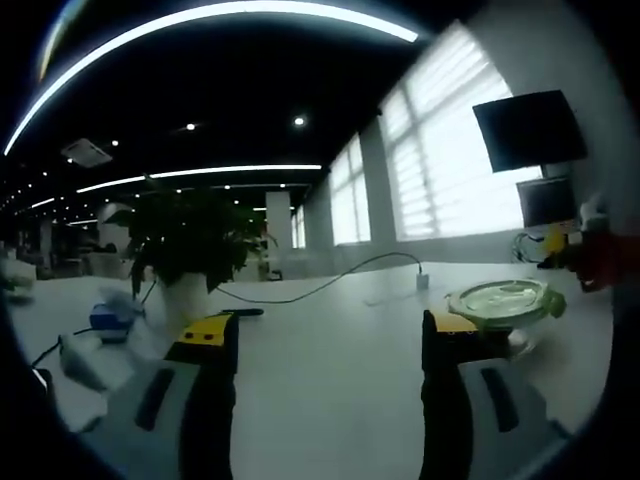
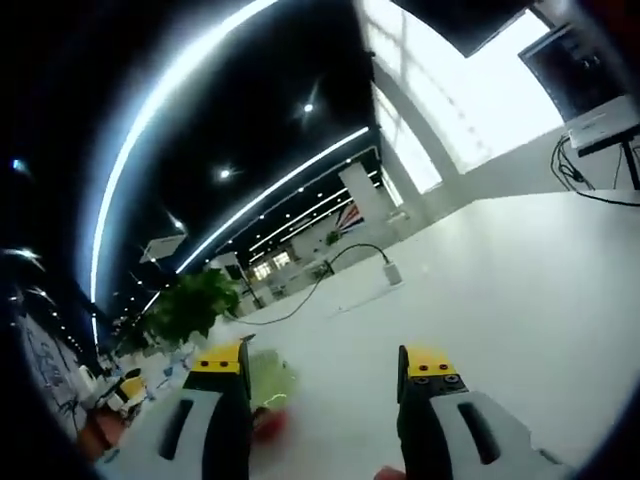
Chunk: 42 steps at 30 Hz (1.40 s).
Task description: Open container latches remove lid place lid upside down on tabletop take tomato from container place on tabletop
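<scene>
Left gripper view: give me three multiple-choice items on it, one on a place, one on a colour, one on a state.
1. Where does the green-rimmed round dish lie?
A. Between the jaws of the left tongs
B. On the table, beyond the right-hand jaw
C. Gripped in the tongs

2. What colour are the fingertips of the left tongs?
A. Red
B. Blue
C. Yellow

3. What state are the left tongs in?
A. Open, nothing between the jaws
B. Shut on the dish
C. Shut on a cable

Answers:
1 B: the dish rests on the white table, past the jaw on the right of the view.
2 C: both jaws end in yellow caps.
3 A: the jaws stand wide apart with bare table between them.
</scene>
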Tool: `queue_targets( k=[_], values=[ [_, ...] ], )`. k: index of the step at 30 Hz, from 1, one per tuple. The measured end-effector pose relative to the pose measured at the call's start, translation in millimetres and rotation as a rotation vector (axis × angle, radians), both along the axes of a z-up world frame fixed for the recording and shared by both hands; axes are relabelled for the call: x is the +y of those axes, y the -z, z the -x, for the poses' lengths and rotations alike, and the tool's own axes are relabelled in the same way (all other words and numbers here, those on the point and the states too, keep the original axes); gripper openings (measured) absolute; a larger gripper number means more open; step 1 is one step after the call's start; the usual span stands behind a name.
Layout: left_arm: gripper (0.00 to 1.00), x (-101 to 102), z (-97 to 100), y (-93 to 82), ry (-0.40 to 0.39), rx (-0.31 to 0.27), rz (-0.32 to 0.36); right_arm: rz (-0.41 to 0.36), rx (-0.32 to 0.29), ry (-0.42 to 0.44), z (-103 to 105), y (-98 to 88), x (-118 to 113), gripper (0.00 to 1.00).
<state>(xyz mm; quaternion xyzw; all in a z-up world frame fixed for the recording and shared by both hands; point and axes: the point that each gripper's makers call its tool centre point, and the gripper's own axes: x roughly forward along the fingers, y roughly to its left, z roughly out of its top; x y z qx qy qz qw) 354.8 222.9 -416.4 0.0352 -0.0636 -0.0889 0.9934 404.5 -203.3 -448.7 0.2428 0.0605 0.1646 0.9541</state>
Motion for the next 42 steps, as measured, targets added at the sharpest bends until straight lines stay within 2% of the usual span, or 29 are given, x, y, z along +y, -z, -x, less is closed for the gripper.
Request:
queue_targets(
  k=[5,12,16,18,27,32,36,37,38,40,42],
  values=[
    [0.68,3,2.2,-1.3,-0.004,-0.001,0.006,0.010,0.016,-0.010,3,9.1,13,0.53],
    [0.68,7,4.3,-1.1,-0.014,0.000,0.014,-0.028,0.042,-0.036,6,13.2,30,0.52],
    [0.67,8,6.1,-0.4,-0.015,0.000,0.033,-0.011,0.055,-0.051,9,18.5,44,0.52],
    [0.67,9,6.7,1.1,-0.015,0.003,0.036,-0.034,0.074,-0.066,10,21.1,51,0.51],
    [0.66,11,9.7,0.4,-0.022,0.005,0.044,-0.058,0.087,-0.117,11,23.0,81,0.51],
    [0.66,13,12.1,0.6,-0.026,0.007,0.044,-0.078,0.092,-0.126,10,23.4,88,0.50],
    [0.65,15,13.4,0.2,-0.033,0.005,0.048,-0.155,0.122,-0.119,7,24.5,92,0.49],
    [0.65,15,13.5,0.2,-0.034,0.005,0.048,-0.198,0.131,-0.110,6,23.8,92,0.48],
    [0.65,15,13.6,0.4,-0.035,0.007,0.048,-0.285,0.147,-0.093,4,22.0,91,0.48],
    [0.65,15,13.4,0.4,-0.035,0.007,0.048,-0.398,0.169,-0.064,0,20.4,88,0.48],
    [0.65,15,13.0,0.5,-0.032,0.007,0.049,-0.456,0.179,-0.036,-2,20.0,84,0.47]
  ],
)
